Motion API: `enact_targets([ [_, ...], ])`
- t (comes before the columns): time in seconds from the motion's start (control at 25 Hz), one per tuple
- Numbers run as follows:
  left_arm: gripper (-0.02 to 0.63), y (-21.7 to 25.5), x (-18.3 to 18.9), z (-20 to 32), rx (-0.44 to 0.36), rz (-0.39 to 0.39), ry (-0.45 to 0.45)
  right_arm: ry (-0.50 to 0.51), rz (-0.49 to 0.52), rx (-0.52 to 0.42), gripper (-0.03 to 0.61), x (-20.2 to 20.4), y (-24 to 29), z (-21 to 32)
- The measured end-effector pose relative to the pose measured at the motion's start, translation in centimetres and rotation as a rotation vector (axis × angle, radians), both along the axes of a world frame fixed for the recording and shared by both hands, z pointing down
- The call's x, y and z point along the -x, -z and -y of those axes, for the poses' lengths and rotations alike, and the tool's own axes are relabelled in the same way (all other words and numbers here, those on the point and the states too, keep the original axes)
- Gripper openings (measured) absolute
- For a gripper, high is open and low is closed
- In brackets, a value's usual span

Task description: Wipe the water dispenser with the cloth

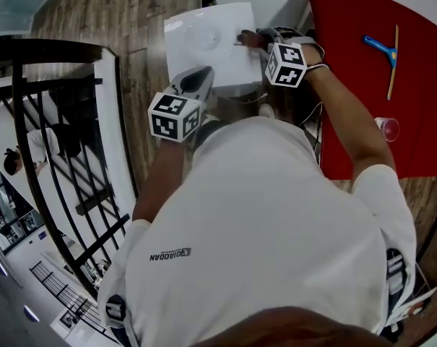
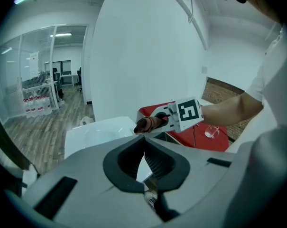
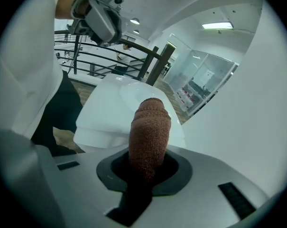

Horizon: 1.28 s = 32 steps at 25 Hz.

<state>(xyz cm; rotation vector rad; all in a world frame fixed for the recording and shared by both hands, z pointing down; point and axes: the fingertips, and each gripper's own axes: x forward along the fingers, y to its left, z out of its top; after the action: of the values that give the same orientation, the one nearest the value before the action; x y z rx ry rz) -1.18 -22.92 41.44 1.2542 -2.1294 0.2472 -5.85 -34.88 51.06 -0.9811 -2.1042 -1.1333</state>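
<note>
Here the right tongs [image 1: 260,38] clamp the rolled brown cloth [image 3: 150,127] at the edge of the water dispenser [image 1: 204,45] and its white top. The left tongs [image 2: 144,142] are closed and empty nearby. Judging from this, press the cloth flat and sweep in overlapping strokes with a firm grip.

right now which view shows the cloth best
The right gripper view: the cloth fills the middle, clamped in the right gripper, its knit plain to see. The left gripper view shows it small at that gripper's tip, by the dispenser. The head view shows only a dark scrap at the dispenser's edge.
</note>
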Motion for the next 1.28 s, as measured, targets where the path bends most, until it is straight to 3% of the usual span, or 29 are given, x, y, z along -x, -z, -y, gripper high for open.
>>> enact_targets([
  [0.36,-0.008,-0.3,0.7,1.5,-0.02,0.007,-0.031,0.112,-0.034,-0.022,0.051,-6.1,-0.4,-2.3],
  [0.64,-0.008,-0.5,0.9,2.0,-0.018,0.006,-0.047,0.125,-0.073,0.018,0.051,-10.0,-0.8,-3.3],
  [0.76,-0.008,-0.6,1.0,2.2,-0.015,0.001,-0.058,0.139,-0.113,0.078,0.051,-11.5,-0.6,-3.7],
  [0.84,-0.008,-0.5,1.1,2.3,-0.015,-0.002,-0.064,0.105,-0.159,0.191,0.051,-11.8,0.4,-4.0],
  [0.92,-0.008,-0.5,1.1,2.3,-0.011,-0.002,-0.066,0.006,-0.216,0.367,0.051,-11.4,1.6,-3.9],
  [1.2,-0.008,-0.4,1.2,2.7,0.023,0.03,-0.086,-0.502,-0.545,1.193,0.051,-8.3,3.7,-1.4],
  [1.28,-0.008,-0.2,1.4,3.1,0.029,0.045,-0.095,-0.604,-0.61,1.364,0.051,-7.3,3.7,-0.4],
])
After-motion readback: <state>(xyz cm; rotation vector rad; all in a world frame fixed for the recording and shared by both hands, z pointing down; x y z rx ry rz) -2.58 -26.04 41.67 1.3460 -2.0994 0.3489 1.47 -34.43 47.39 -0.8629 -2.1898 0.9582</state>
